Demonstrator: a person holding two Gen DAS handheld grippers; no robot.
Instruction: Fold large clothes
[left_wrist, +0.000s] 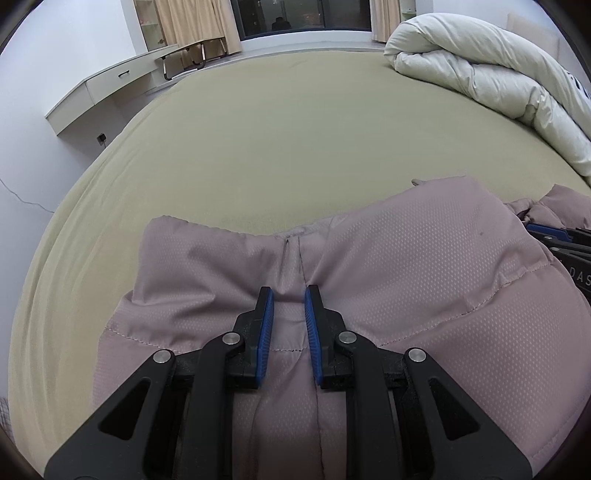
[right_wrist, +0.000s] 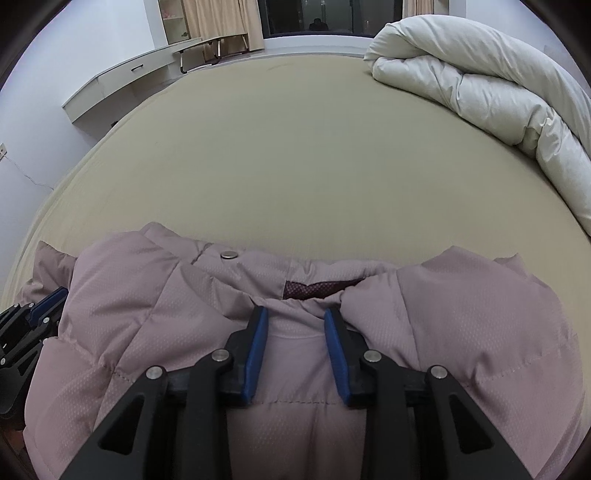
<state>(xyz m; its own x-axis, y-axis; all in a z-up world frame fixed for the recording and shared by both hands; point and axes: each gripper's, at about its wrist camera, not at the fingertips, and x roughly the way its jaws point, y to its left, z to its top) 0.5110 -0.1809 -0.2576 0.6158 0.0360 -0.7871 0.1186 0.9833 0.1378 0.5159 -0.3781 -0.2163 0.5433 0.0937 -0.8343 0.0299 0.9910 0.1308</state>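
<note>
Two grippers work the mauve puffer jacket (left_wrist: 406, 266) on the near part of the bed (left_wrist: 277, 140); left gripper (left_wrist: 289, 295) and right gripper (right_wrist: 295, 315) each pinch a jacket fold; a rolled white duvet (right_wrist: 480, 81) lies beyond the jacket, rightward; a desk (left_wrist: 110, 85) stands beyond-left.

"DAS" partly legible on right hand-held gripper (left_wrist: 554, 240).
</note>
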